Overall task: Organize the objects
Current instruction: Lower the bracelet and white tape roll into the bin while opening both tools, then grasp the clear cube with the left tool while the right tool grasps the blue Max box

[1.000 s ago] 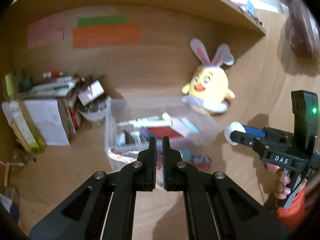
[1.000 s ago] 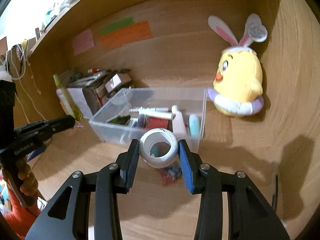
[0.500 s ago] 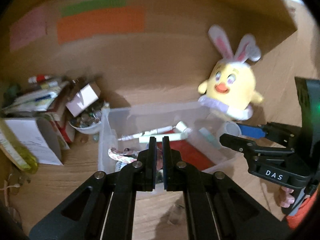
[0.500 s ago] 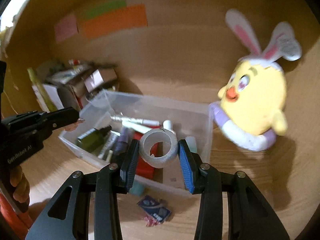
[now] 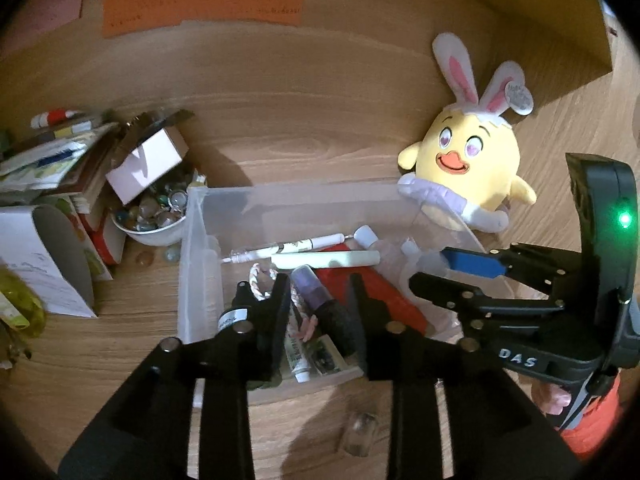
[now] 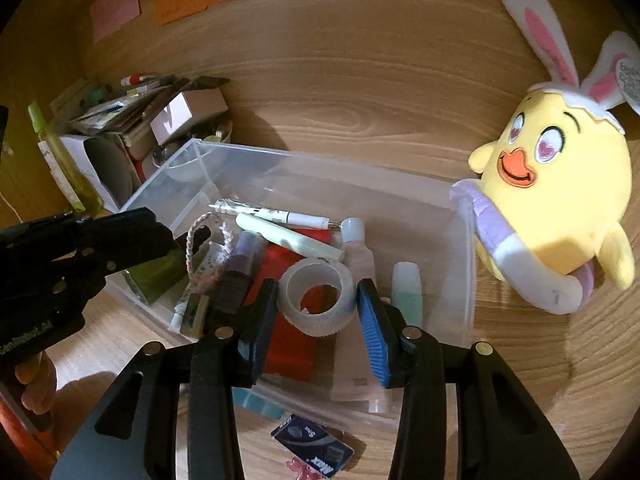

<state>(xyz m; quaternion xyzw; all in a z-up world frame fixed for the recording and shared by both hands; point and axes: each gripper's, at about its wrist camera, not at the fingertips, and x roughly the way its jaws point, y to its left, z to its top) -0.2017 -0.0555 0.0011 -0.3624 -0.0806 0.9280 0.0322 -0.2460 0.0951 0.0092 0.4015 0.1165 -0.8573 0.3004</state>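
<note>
Your right gripper [image 6: 316,312] has just parted around the tape roll [image 6: 318,296] over the bin [image 6: 464,280], left gripper [image 5: 318,316] apart and empty: the roll could snag a pad.

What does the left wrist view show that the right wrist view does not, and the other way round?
Only the left wrist view shows the bowl of glass beads left of the clear box, and a small glass piece on the desk in front of it.

Only the right wrist view shows the tape roll between the right tool's pads, and a dark blue packet on the desk.

Both show the clear box, the yellow chick toy, a white pen and the orange note.
</note>
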